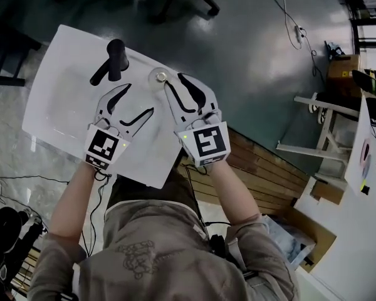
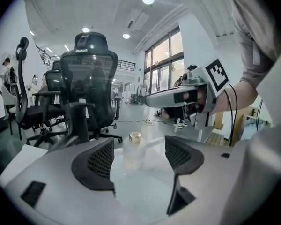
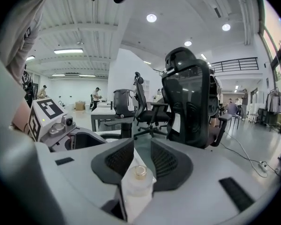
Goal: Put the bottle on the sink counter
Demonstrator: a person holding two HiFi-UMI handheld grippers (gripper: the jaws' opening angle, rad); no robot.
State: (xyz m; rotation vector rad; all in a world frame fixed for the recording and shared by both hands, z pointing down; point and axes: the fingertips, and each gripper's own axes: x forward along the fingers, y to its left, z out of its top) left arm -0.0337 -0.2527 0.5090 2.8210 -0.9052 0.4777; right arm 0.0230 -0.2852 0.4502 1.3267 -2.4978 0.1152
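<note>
A small clear bottle point(image 1: 160, 77) with a gold cap stands upright on the white sink's point(image 1: 56, 115) far rim, right of the black faucet point(image 1: 115, 59). My right gripper point(image 1: 174, 80) reaches to it, jaws parted, with its tips just beside the cap. In the right gripper view the bottle point(image 3: 138, 187) shows low between the jaws of the right gripper point(image 3: 142, 146). In the left gripper view the bottle point(image 2: 133, 150) stands free, with the right gripper point(image 2: 178, 95) higher up and clear of it. My left gripper point(image 1: 140, 99) hangs open over the basin, holding nothing.
Black office chairs point(image 2: 91, 93) stand on the floor beyond the sink. Wooden boards point(image 1: 269, 168) lie right of the sink. A white table point(image 1: 363, 231) and a cardboard box point(image 1: 343, 64) stand farther right. Cables point(image 1: 294, 24) run across the floor.
</note>
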